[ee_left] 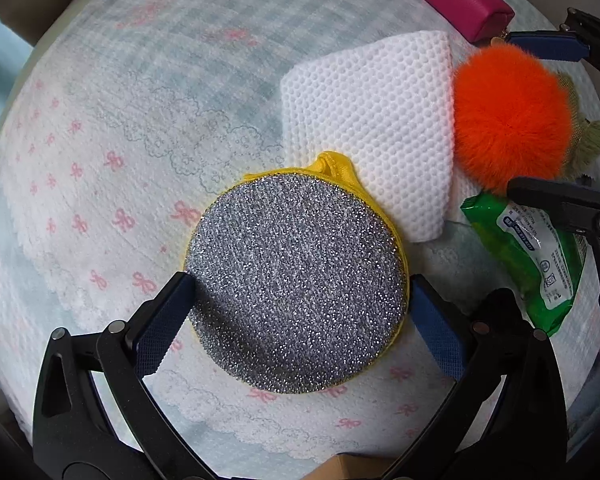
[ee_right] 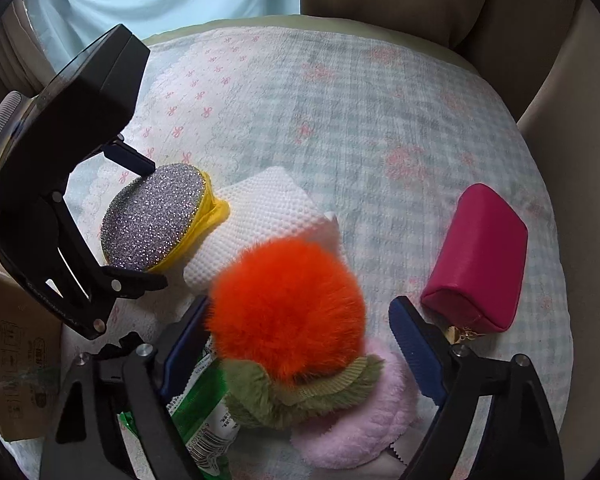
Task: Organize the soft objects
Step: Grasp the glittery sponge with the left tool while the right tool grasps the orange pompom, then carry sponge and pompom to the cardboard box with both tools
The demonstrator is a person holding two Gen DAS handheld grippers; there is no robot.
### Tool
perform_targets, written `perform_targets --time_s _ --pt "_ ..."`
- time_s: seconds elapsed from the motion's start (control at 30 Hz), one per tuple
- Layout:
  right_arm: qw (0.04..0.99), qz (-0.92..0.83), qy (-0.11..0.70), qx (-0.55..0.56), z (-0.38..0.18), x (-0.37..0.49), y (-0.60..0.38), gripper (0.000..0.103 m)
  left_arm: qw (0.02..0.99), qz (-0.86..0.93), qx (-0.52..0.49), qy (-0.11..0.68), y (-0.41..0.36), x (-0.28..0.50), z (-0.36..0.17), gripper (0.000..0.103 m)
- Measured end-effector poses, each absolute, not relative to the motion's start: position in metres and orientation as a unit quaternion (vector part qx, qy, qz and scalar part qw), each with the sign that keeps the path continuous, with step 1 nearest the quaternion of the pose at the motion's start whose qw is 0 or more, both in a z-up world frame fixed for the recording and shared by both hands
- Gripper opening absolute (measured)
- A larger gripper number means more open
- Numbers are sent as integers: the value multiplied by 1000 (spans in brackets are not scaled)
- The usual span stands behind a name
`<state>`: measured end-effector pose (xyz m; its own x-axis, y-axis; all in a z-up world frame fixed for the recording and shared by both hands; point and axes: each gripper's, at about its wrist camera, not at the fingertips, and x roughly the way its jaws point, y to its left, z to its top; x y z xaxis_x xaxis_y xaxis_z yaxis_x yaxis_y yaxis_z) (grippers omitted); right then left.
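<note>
A round silver glitter scrubber with a yellow rim (ee_left: 296, 284) lies on the cloth; my left gripper (ee_left: 300, 292) is open around it, pads at both sides, contact unclear. It also shows in the right wrist view (ee_right: 152, 218). A white mesh cloth (ee_left: 372, 128) lies beside it. My right gripper (ee_right: 300, 320) is open around an orange pompom with green leaves (ee_right: 288, 304), above a pink fluffy pad (ee_right: 356, 420) and a green wipes pack (ee_right: 204, 412). A magenta pouch (ee_right: 480, 260) lies to the right.
Everything rests on a cushion covered with a pale checked cloth with pink bows (ee_left: 140, 120). A cardboard box (ee_right: 16, 368) stands at the left edge. Beige upholstery (ee_right: 420, 0) rises behind the cushion.
</note>
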<state>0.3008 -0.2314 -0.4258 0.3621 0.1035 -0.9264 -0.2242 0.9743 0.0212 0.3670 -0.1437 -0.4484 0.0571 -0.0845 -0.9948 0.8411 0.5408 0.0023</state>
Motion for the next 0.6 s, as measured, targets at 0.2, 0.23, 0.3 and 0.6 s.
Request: perform_targets --time_s 0.2,0.23,0.3,0.6 --pt "818 109 563 -49 -433 301 -228 53 660 -358 325 575 -143 371 -461 84" --pt "818 109 563 -49 -433 302 -227 48 663 -355 328 572 -141 371 -462 80" --pt "818 108 563 -50 -434 303 -226 44 670 -349 328 567 -133 373 -459 67" --pt "835 91 541 -44 -423 307 -226 36 712 -300 293 563 -99 396 -448 14"
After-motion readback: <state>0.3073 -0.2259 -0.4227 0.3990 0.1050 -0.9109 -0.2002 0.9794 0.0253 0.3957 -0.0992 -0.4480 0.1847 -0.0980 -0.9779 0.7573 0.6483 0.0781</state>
